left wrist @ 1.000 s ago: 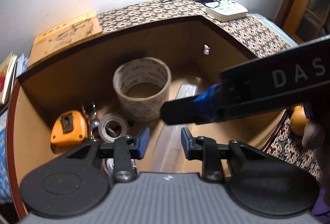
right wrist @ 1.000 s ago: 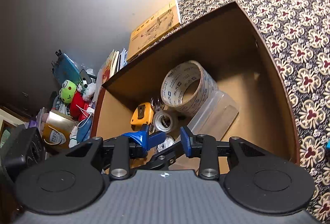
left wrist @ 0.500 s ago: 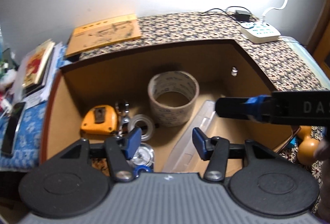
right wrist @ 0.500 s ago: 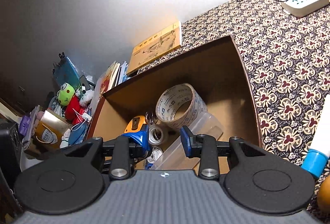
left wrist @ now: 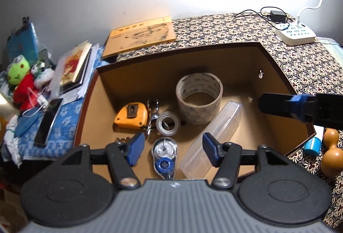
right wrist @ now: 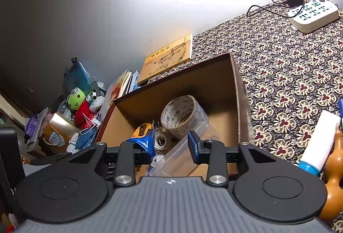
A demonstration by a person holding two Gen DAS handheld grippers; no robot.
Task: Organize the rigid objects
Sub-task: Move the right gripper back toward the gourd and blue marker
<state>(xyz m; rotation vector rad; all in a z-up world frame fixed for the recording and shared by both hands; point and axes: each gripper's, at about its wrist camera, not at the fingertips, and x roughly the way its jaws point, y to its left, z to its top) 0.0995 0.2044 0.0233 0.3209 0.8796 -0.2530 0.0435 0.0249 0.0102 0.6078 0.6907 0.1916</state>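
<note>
Left wrist view: left claw, just opened, empty above correction tape now in box; deposit apparently complete.

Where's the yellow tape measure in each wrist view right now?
Left wrist: tape measure on the box floor, centre-left, clear of the tape roll.
Right wrist: tape measure mostly hidden, just above the gripper's left finger.
Shared landmark: the tape roll.

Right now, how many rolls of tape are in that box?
2: a big roll standing mid-box, and a small clear one just left of it, beside the tape measure. More may be hidden.
</note>
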